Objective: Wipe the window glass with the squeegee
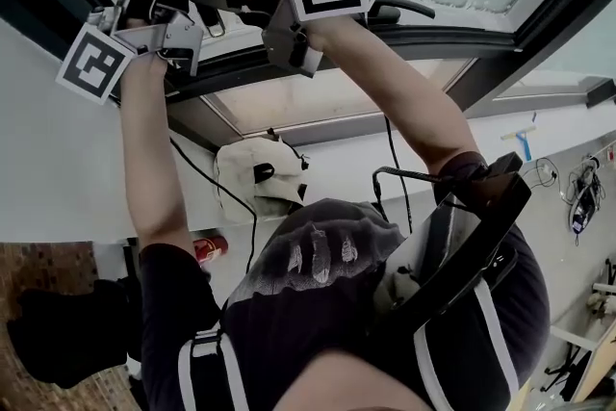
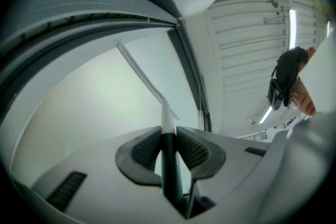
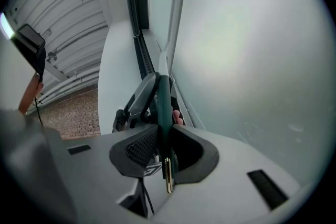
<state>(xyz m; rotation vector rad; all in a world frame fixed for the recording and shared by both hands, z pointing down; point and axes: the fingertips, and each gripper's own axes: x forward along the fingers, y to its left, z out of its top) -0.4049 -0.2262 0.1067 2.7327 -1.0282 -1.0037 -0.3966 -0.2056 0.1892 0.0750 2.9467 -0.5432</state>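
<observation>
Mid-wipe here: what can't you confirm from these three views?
- Whether the squeegee blade touches the glass: the left gripper view's angle hides the edge.
- Streaks or water on the glass: too faint in both gripper views.
- Rest of the glass: cut off at the head view's top edge.

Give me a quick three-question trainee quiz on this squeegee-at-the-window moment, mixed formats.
1. True or false: the left gripper has empty jaws.
2. The right gripper is shut on: A) a cloth B) the squeegee handle C) a spray bottle.
3. Which gripper holds the handle nearer the blade?

Key: 1 false, its jaws clamp the squeegee handle. 2 B. 3 left: the right gripper view shows it ahead, toward the blade.
</observation>
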